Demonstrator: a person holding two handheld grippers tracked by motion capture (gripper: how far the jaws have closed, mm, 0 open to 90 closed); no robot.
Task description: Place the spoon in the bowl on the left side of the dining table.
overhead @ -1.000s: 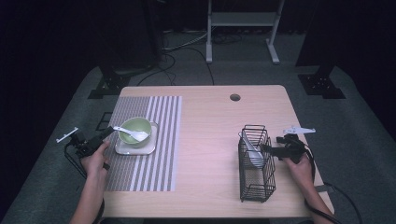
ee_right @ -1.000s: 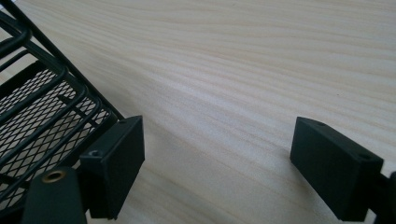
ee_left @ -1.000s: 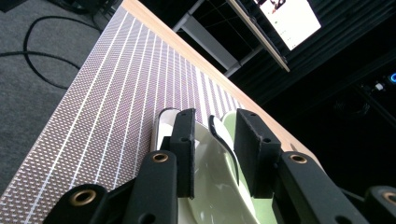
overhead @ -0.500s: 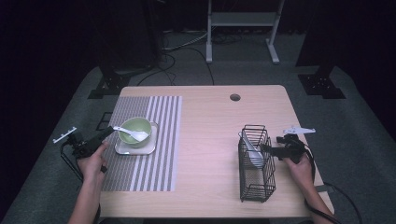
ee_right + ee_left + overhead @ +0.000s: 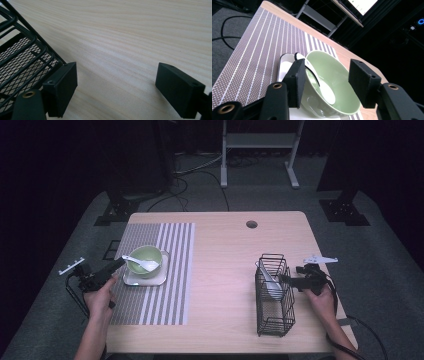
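A light green bowl (image 5: 146, 260) stands on a white square plate (image 5: 145, 278) on the striped placemat (image 5: 155, 285); a white spoon (image 5: 141, 263) lies across the bowl. My left gripper (image 5: 116, 265) is open at the bowl's left side, jaws pointing at it, the near rim of the bowl (image 5: 329, 87) and the spoon (image 5: 322, 85) between them. On the right a black wire basket (image 5: 273, 292) holds a white plate (image 5: 270, 280). My right gripper (image 5: 287, 281) is open just right of the basket (image 5: 20, 57), over bare wood, nothing between its jaws.
The wooden table (image 5: 225, 250) has a cable hole (image 5: 251, 224) near its far edge. Dark floor with cables and stand legs (image 5: 257, 150) lies beyond the table. The person's forearms come in from the bottom edge.
The left gripper has drawn back slightly to the left and nearer, away from the bowl. The right gripper has stayed by the basket.
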